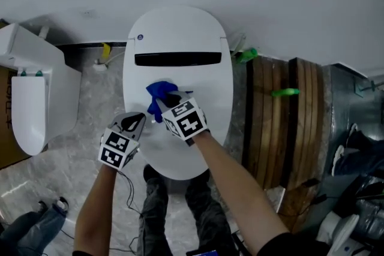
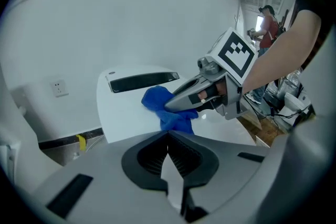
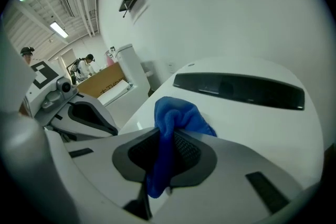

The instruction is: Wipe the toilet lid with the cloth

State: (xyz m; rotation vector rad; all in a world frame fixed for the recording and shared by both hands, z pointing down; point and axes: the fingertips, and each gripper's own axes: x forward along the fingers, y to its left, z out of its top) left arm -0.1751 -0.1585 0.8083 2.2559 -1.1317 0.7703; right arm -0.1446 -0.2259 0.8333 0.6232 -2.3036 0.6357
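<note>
Right gripper (image 1: 172,100): jaws closed tight on blue cloth (image 1: 157,93), loose bunch sticking out ahead of the tips. Left gripper (image 1: 138,120): jaws together, nothing between them; just beside the other, over lid's left edge, apart from cloth.

Cloth on lid (image 1: 180,33), about mid-lid, just in front of dark slot (image 1: 178,59); looks to be in contact with surface.

Step, as judged: wiping stroke under way at mid-lid.

Next: drag cloth toward front edge and right edge, pressed flat; grip firm so bunch does not slip out; other tool clear of the path.
</note>
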